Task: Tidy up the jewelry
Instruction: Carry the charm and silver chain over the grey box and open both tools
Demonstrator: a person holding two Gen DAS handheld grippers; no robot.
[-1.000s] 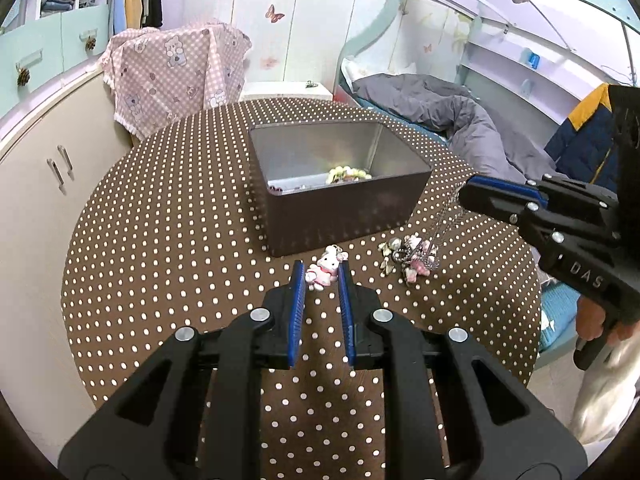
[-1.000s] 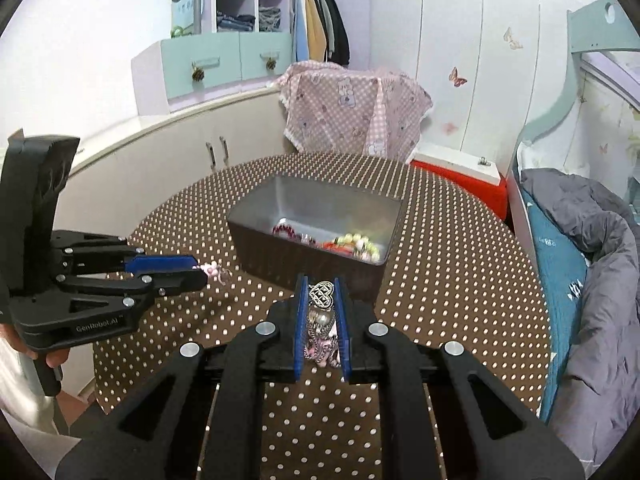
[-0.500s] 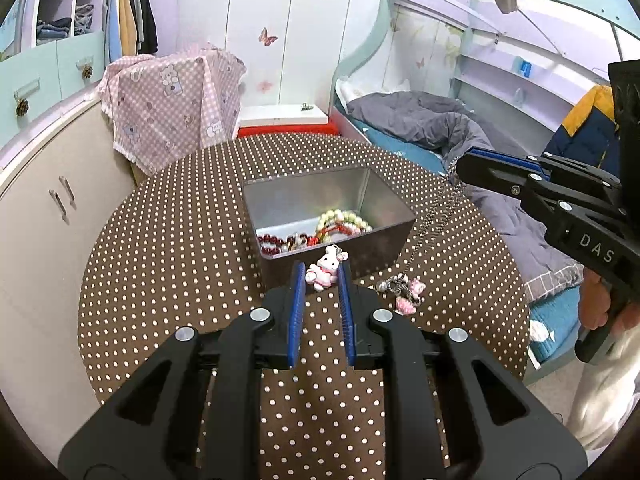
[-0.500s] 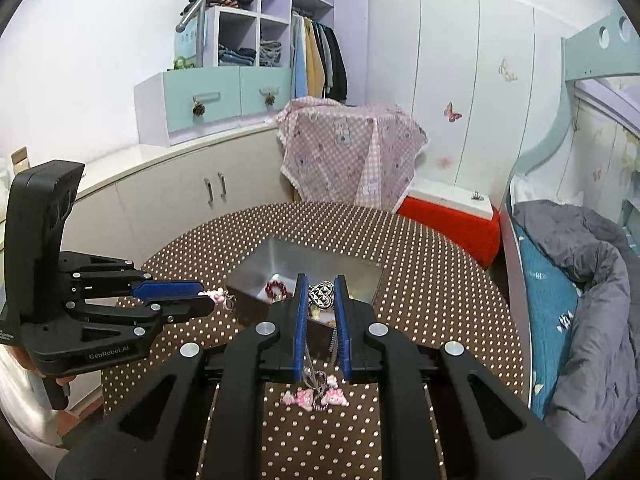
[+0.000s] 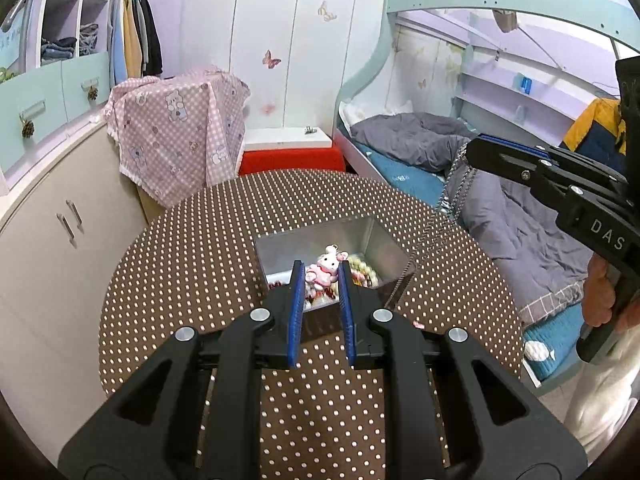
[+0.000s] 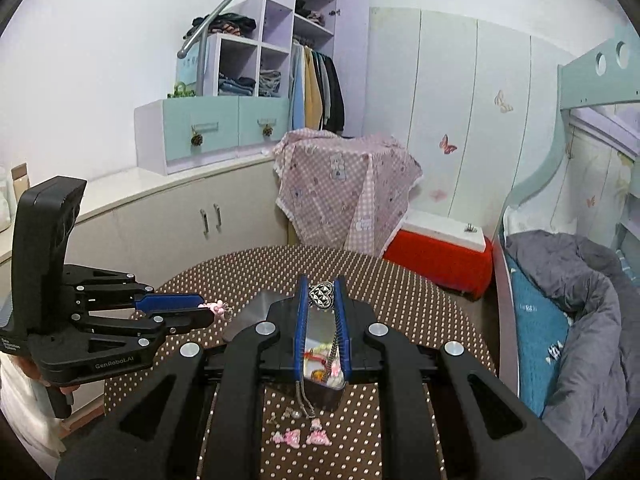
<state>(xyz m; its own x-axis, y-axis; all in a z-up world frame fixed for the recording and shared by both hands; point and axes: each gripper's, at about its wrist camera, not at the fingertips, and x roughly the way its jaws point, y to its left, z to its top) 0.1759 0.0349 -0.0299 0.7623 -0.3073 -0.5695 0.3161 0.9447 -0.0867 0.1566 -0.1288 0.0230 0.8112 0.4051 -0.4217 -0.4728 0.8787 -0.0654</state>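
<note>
Holding bunny charm (image 5: 325, 270) in left gripper (image 5: 320, 276) and heart necklace (image 6: 321, 295) in right gripper (image 6: 321, 294) — both clamped above tin (image 5: 384, 240) already holding beads, apparently — drops pending.

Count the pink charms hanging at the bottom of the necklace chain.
2 show clearly: the pink charms hang side by side over the dotted table, below the chain held by the right gripper. Small silver pieces beside them may hide others.

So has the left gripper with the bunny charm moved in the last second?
Yes. The left gripper has risen and gone forward: the bunny charm, earlier before the metal box, now hangs above its opening.
</note>
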